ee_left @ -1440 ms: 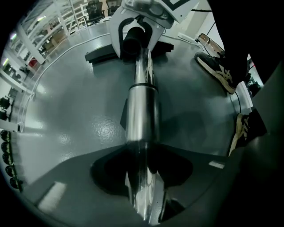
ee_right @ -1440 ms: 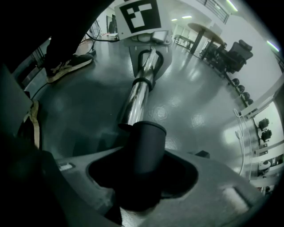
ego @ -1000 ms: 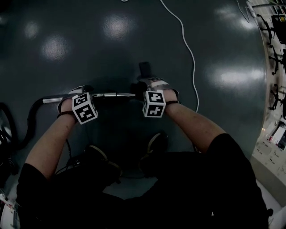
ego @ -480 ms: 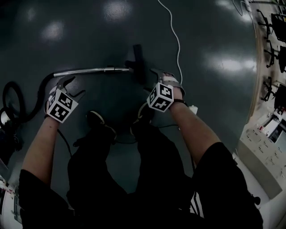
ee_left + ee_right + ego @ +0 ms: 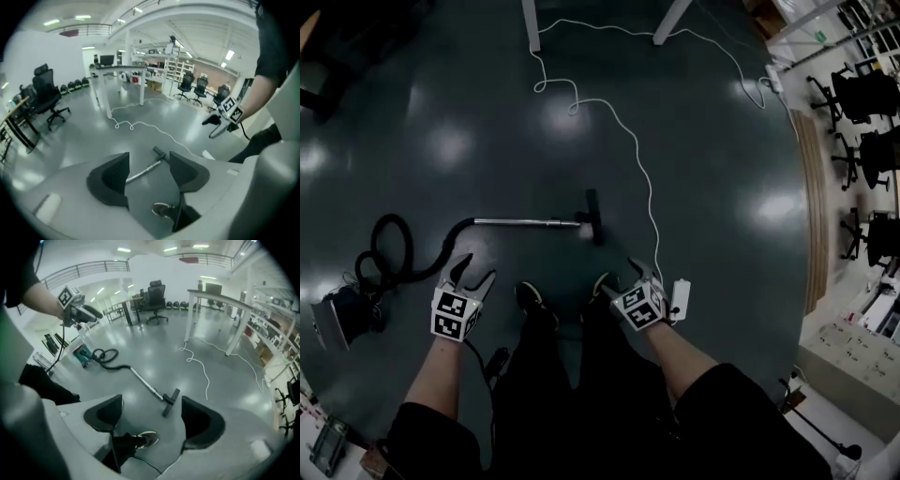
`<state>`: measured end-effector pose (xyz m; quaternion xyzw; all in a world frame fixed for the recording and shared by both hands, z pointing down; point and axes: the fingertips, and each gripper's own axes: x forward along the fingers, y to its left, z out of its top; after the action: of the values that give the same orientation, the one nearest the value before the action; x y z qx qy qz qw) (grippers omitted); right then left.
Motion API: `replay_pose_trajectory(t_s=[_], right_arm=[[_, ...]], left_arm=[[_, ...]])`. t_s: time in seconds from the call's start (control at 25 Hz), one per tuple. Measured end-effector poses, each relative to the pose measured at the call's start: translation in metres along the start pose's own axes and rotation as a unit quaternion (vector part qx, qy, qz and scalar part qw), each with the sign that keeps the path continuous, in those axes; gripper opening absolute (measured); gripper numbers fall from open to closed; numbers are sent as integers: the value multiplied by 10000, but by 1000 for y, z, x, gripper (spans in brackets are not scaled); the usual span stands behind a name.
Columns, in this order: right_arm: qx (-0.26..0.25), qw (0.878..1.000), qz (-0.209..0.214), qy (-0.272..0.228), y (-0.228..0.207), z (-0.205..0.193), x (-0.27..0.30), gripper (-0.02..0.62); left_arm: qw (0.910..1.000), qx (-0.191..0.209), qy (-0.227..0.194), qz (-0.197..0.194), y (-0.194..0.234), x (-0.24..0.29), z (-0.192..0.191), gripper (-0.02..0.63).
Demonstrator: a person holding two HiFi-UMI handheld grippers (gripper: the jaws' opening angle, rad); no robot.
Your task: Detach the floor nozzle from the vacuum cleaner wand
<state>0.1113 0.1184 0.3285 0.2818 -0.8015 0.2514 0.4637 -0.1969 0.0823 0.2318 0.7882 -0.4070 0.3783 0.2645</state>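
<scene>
On floor (image 5: 722,141): floor nozzle (image 5: 594,217) joined to wand (image 5: 525,223), long axis running left from nozzle | left claw (image 5: 478,267) open, jaws just narrowed, empty | right claw (image 5: 619,274) open, empty, nearer nozzle | both held well above, nozzle ahead.

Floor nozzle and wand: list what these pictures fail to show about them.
- Head view: joint between wand and floor nozzle, too small and dark to read.
- Right gripper view: any release latch, too small; nozzle underside faces the floor.
- Head view: hose and vacuum body, dark, no detail.

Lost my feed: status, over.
Left gripper open, empty, jaws just narrowed; right gripper open, empty. Nozzle at wand's end, on floor. White cable beside it.
</scene>
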Motion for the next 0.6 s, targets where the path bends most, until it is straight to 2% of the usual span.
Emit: replay_pose_trajectory(t_s=[0.08,0.2,0.28,0.36,0.44,0.6], right_arm=[[123,9991,116,-393,10,33,-42,390],[33,9954,279,-916,32,70,-108,390],[-71,9920,213,-1243,41,86,-151,390],[-56,9865,-35,-1635,44,109,-184,390],[-14,9803,-226,-1963,63,132,-210,390],[52,9680,-382,-2479,120,160,-249,390]], left_arm=[[9973,-233,-614,335,-1,-53,47,270],[9858,-402,-1475,702,-11,-131,99,255],[9776,-339,-1899,839,-21,-177,123,254],[9680,-121,-2343,892,-25,-215,146,250],[9578,38,-2728,907,-25,-252,154,247],[9387,45,-3370,729,-35,-303,148,239]])
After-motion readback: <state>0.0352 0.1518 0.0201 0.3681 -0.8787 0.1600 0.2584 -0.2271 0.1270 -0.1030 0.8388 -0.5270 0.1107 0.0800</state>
